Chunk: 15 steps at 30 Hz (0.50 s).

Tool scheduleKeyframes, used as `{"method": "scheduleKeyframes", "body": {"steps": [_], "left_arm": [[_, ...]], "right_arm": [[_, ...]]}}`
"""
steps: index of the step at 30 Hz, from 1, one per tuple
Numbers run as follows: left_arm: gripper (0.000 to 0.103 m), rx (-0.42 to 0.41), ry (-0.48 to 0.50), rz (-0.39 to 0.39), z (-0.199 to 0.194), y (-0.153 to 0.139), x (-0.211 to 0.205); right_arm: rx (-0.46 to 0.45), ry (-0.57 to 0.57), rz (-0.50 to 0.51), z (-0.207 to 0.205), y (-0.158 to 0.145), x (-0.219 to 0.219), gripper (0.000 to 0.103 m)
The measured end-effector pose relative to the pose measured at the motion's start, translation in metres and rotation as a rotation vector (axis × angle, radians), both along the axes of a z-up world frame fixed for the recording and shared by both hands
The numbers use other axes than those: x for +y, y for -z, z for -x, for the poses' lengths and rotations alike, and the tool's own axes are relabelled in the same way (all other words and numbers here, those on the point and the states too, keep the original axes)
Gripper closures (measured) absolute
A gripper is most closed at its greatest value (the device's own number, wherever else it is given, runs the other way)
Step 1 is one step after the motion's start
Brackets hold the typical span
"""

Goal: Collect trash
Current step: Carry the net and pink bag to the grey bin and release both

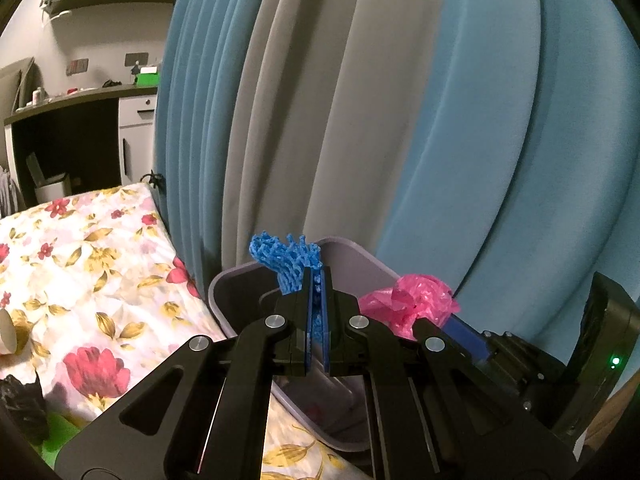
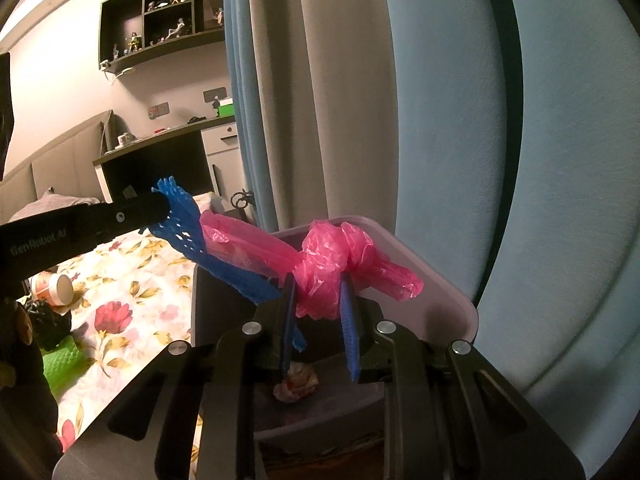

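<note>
Two grippers over bin (image 2: 460, 300): left (image 1: 317, 280) pinches blue net (image 1: 280, 260); right (image 2: 318, 300) clamps pink bag (image 2: 340, 264).

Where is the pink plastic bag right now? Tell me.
The pink plastic bag sits centre in the right wrist view, pinched in the right claw above the grey bin, beside the blue foam net.

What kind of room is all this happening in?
Most likely a bedroom. A bed with a floral sheet sits beside long blue and grey curtains, and a wall shelf of small figurines hangs above a desk. Both claws hold trash over a grey bin.
</note>
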State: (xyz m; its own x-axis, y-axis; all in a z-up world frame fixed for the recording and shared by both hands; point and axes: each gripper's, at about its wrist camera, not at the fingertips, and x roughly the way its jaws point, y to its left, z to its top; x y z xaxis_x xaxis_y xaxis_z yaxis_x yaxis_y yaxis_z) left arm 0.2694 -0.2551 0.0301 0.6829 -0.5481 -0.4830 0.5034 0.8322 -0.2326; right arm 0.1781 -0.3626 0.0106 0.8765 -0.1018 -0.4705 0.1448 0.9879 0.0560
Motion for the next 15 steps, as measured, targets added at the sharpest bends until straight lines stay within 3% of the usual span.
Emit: {"method": "scheduleKeyframes", "body": {"steps": [6,9,11,12,13,15], "left_arm": [[0.100,0.011,0.005,-0.007,-0.003,0.005,-0.003],[0.096,0.014,-0.010,-0.015,-0.004,0.005,-0.002],[0.074,0.011,-0.037,-0.030,-0.005,0.005,0.002],[0.045,0.006,-0.053,-0.031,-0.004,0.005,0.004],[0.024,-0.005,-0.082,-0.017,-0.003,0.004,0.010],[0.017,-0.016,-0.129,0.009,-0.001,0.002,0.021]], "right_arm": [[0.002,-0.001,-0.002,-0.001,0.000,-0.001,0.081],[-0.001,-0.007,-0.001,-0.002,-0.001,-0.002,0.071],[-0.001,-0.006,0.002,-0.002,-0.001,-0.002,0.062],[-0.002,-0.003,0.003,-0.002,-0.001,-0.003,0.060],[-0.003,-0.002,0.004,-0.002,-0.001,-0.003,0.060],[-0.004,0.007,0.011,-0.001,-0.001,-0.002,0.058]]}}
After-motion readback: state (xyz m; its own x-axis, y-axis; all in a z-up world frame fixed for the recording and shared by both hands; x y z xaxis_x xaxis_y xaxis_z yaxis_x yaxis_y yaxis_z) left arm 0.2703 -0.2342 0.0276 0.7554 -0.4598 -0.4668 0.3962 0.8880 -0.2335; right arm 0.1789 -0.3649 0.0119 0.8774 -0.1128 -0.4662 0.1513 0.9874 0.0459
